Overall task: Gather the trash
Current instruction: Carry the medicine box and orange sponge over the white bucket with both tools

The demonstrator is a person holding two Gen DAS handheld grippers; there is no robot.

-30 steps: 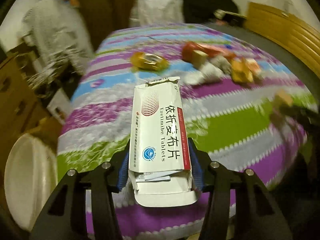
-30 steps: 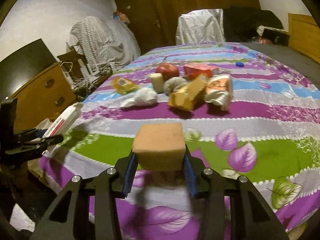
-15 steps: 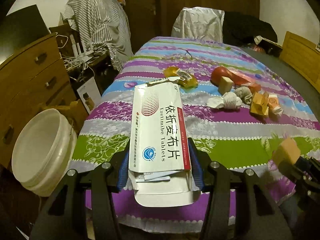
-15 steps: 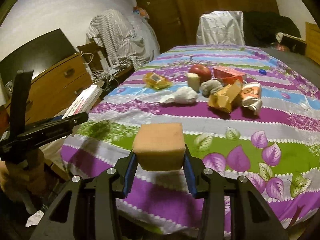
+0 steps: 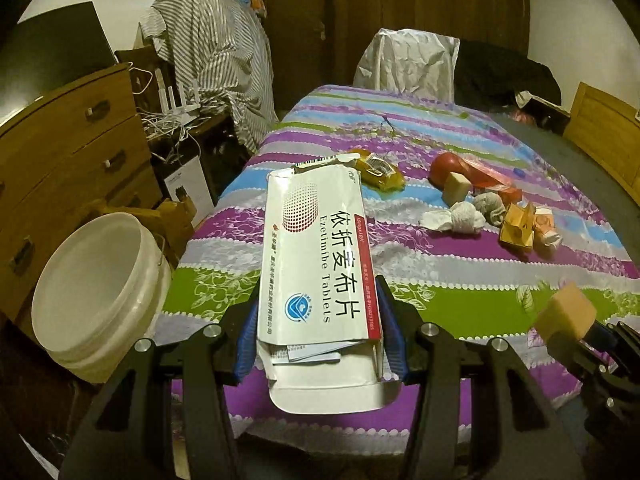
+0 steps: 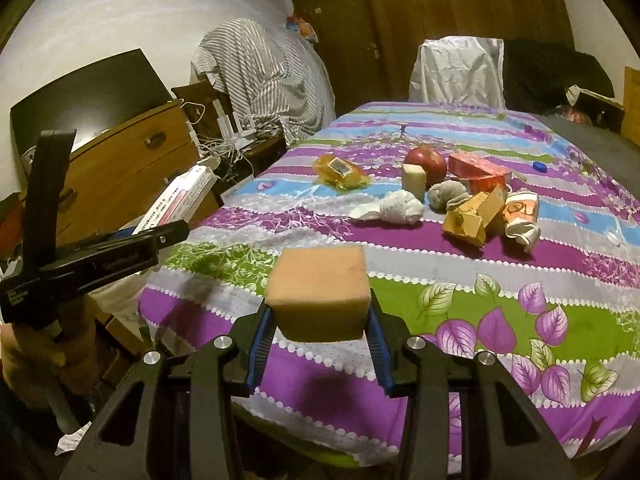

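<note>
At the lower left of the left wrist view stands a white plastic bucket (image 5: 96, 292) beside the bed (image 5: 440, 280). At centre, the left gripper (image 5: 320, 336) is clamped on an opened white tablet box (image 5: 316, 264). In the right wrist view, the right gripper (image 6: 318, 320) at lower centre grips an orange sponge block (image 6: 318, 292). Upper right on the striped bedspread lie a yellow wrapper (image 6: 340, 170), a red apple (image 6: 426, 162), a crumpled tissue (image 6: 394, 208) and a crushed paper cup (image 6: 520, 216).
</note>
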